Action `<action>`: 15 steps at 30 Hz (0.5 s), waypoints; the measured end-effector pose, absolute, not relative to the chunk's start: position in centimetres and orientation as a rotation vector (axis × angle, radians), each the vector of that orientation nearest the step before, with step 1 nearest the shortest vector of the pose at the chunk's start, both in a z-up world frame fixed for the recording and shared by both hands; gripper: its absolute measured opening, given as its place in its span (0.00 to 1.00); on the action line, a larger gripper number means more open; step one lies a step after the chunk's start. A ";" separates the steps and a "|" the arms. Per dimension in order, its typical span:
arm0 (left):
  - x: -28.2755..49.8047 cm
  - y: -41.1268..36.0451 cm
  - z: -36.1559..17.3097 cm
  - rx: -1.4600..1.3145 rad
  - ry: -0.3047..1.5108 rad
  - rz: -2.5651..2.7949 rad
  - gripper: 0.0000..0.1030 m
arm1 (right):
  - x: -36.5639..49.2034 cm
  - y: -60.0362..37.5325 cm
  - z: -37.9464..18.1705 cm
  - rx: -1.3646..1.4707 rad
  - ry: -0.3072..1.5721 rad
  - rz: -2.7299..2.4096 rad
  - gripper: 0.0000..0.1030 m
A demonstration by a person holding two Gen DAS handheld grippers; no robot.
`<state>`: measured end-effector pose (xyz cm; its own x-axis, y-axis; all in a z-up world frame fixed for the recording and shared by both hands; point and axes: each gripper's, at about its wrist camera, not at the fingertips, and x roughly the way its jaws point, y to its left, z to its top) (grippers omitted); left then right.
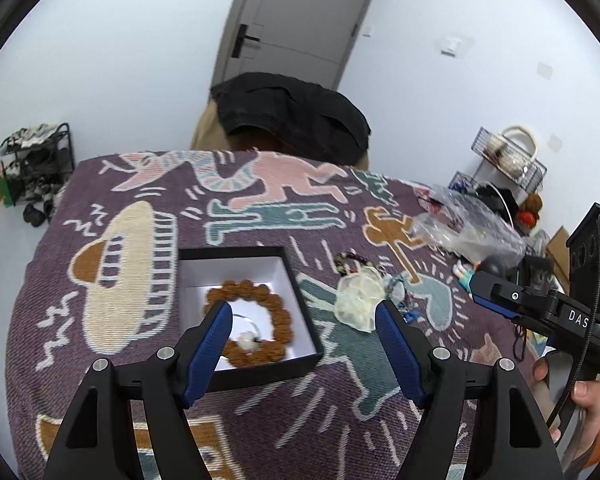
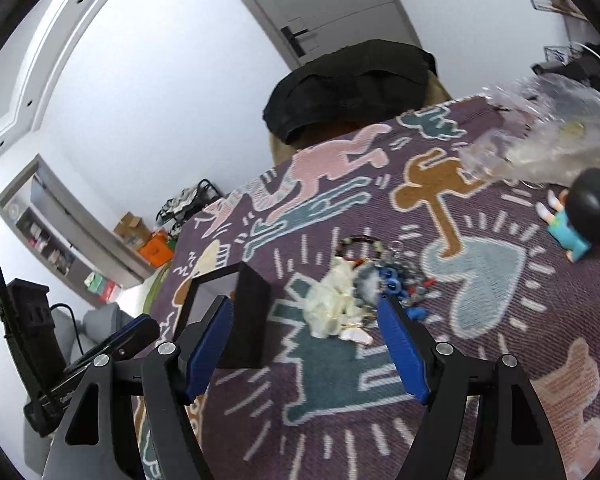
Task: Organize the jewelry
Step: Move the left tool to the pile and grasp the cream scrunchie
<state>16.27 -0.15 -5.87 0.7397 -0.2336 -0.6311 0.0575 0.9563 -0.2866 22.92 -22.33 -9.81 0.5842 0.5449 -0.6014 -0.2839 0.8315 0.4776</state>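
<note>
- Left gripper (image 1: 303,320): jaws wide, nothing between them, above the box's (image 1: 300,300) near right corner.
- Right gripper (image 2: 304,320): jaws wide and empty, the pile (image 2: 364,288) just beyond its tips.
- Risk: tangled pieces in the pile could lift together, or snag on the rug (image 2: 340,432).
- One bracelet (image 1: 278,320) lies in the box; the rest are heaped just right of it.

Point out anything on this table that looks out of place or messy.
The loose jewelry lies in a tangled heap on the patterned cloth beside a crumpled sheer pouch, outside the black box, where one brown bead bracelet lies.
</note>
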 end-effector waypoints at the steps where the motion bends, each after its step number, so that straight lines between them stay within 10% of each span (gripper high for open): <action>1: 16.5 -0.6 -6.0 -0.250 0.729 -0.166 0.73 | 22.9 -22.7 -10.0 0.357 0.814 0.491 0.72; 15: 21.0 -7.1 -7.7 -0.087 0.826 -0.236 0.71 | 23.2 -27.8 -13.1 0.475 0.832 0.437 0.72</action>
<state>20.96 -7.09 -7.73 0.6533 -0.2412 -0.7177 0.1739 0.9704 -0.1678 23.24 -27.83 -13.09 0.5979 0.5407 -0.5917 -0.1811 0.8102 0.5575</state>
